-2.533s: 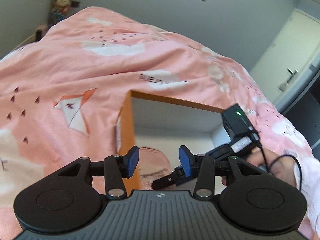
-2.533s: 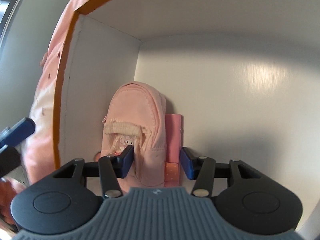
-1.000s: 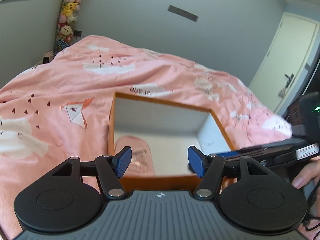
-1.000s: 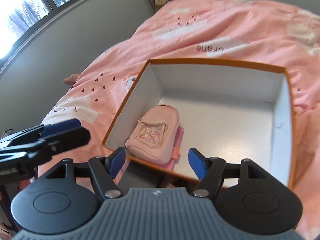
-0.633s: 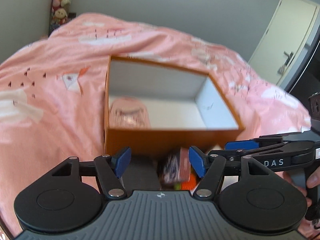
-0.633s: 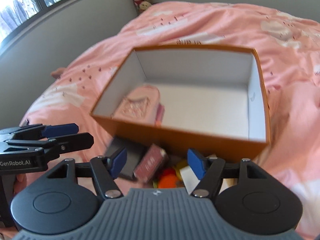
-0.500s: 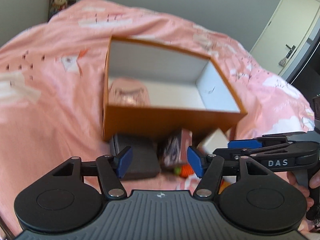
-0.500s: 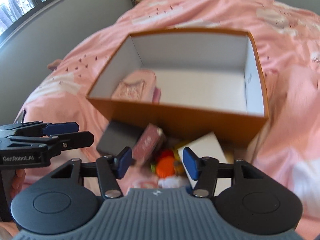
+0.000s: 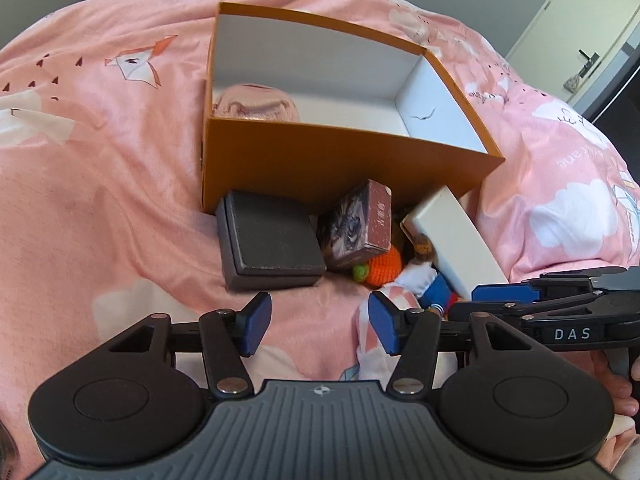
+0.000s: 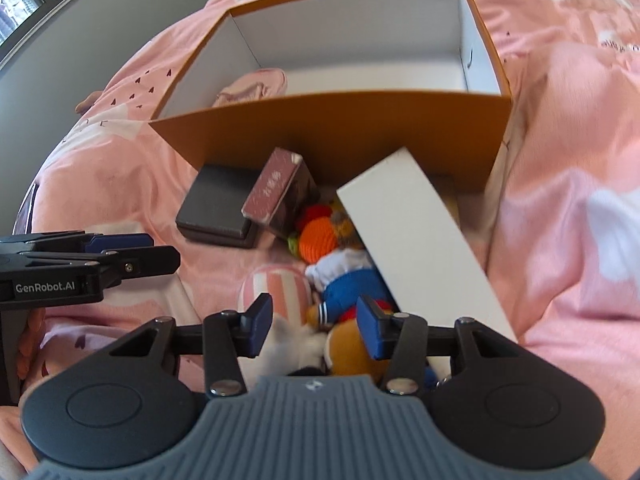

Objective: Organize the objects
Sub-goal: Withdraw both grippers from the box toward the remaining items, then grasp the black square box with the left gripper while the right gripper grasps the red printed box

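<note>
Box (image 9: pixel 340 160), orange cardboard, on pink bedding (image 9: pixel 100 128); stiff, light, pink pouch (image 9: pixel 256 106) already inside.
White box (image 10: pixel 416 240): rigid, leans on pile, grip long edges.
Dark case (image 9: pixel 268 240): flat, prob slick, grip sides.
Plush doll (image 10: pixel 344 276): soft, squeeze body.
Left gripper (image 9: pixel 316 322), right gripper (image 10: pixel 314 330): both spread, empty.

A pink patterned duvet (image 9: pixel 100 128) beside a white door (image 9: pixel 576 28).
</note>
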### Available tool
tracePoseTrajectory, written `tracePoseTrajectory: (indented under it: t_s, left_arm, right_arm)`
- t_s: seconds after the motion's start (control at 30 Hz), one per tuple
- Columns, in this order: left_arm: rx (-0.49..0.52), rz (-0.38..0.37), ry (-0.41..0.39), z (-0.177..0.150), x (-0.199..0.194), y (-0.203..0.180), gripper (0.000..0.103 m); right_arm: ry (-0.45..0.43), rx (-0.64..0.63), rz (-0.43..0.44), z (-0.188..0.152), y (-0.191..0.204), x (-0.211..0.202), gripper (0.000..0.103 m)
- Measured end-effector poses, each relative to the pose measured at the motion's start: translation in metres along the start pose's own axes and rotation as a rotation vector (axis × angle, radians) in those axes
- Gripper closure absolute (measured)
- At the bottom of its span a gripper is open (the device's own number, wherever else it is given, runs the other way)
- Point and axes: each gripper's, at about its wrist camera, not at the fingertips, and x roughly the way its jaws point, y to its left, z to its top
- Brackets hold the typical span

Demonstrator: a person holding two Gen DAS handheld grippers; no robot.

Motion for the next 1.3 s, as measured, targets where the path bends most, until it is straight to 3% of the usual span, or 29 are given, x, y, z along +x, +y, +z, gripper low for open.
tracePoseTrajectory:
  t_s: [0.23,0.5,0.77,1.07,1.17,1.3]
  left_arm:
    - [-0.088,0.041,-0.031,0.006,0.002,0.015,0.039]
    - [-0.255,0.079,-0.044,0.028,0.024,0.048,0.034]
    - [-0.405,0.009,0.021,0.034,0.058,0.078,0.032]
    - [-0.466,-0.044,0.053,0.036,0.083,0.086,0.024]
    - [-0.453,-0.051,0.052,0.036,0.083,0.083,0.03]
    - [-0.442,-0.046,0.034,0.035,0.073,0.078,0.045]
  right_arm:
    - [0.002,-0.03,0.023,0.006,0.006,0.005,0.054]
    - [-0.043,-0.048,0.072,0.049,0.021,0.009,0.049]
    - [-0.003,0.037,0.077,0.086,0.018,0.044,0.048]
    - [0.048,0.053,0.093,0.091,0.021,0.074,0.05]
    - [0.05,0.053,0.08,0.09,0.018,0.076,0.063]
    - [0.041,0.063,0.07,0.087,0.01,0.07,0.066]
